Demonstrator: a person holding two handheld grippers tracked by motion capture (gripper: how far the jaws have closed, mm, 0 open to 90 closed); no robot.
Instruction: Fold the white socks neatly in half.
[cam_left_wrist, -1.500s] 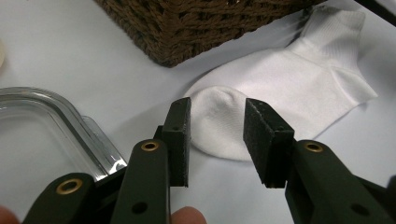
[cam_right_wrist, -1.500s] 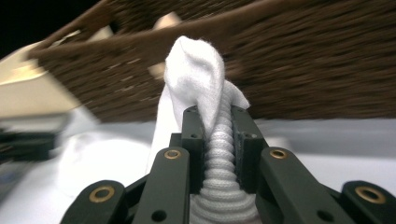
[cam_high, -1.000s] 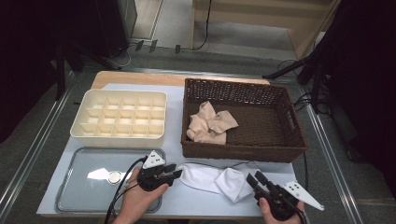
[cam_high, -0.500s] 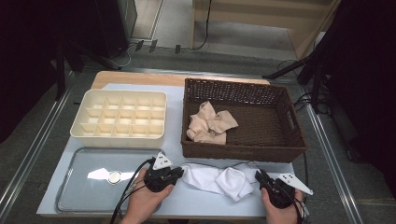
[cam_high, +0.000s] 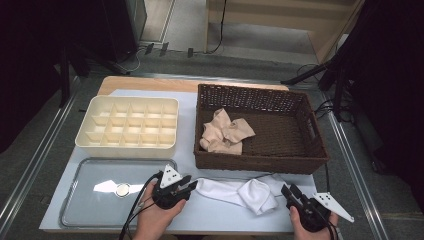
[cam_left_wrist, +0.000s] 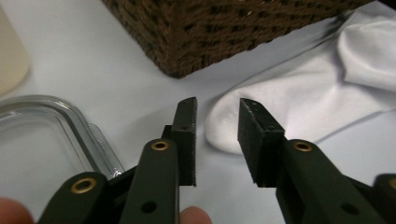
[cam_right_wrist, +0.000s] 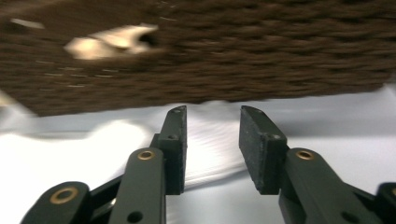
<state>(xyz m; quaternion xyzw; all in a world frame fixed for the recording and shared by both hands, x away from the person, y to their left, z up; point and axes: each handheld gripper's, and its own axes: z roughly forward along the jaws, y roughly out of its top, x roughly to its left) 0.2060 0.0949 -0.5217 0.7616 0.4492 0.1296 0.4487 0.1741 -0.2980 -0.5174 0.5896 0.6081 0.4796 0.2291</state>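
High view: a white sock (cam_high: 240, 191) lies on the worktop (cam_high: 205, 215) before the basket (cam_high: 260, 162), between the left tool (cam_high: 186, 186) and right tool (cam_high: 289, 191).

Left gripper view: jaws just reopened, apart, the sock's toe beyond them, ungripped.

Right gripper view: jaws likewise reopened, nothing gripped.

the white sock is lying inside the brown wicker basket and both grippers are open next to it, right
Not quite. The white sock lies on the table in front of the wicker basket, not inside it; the high view shows this. What sits in the basket is a beige cloth. The left gripper and right gripper are indeed open beside the sock.
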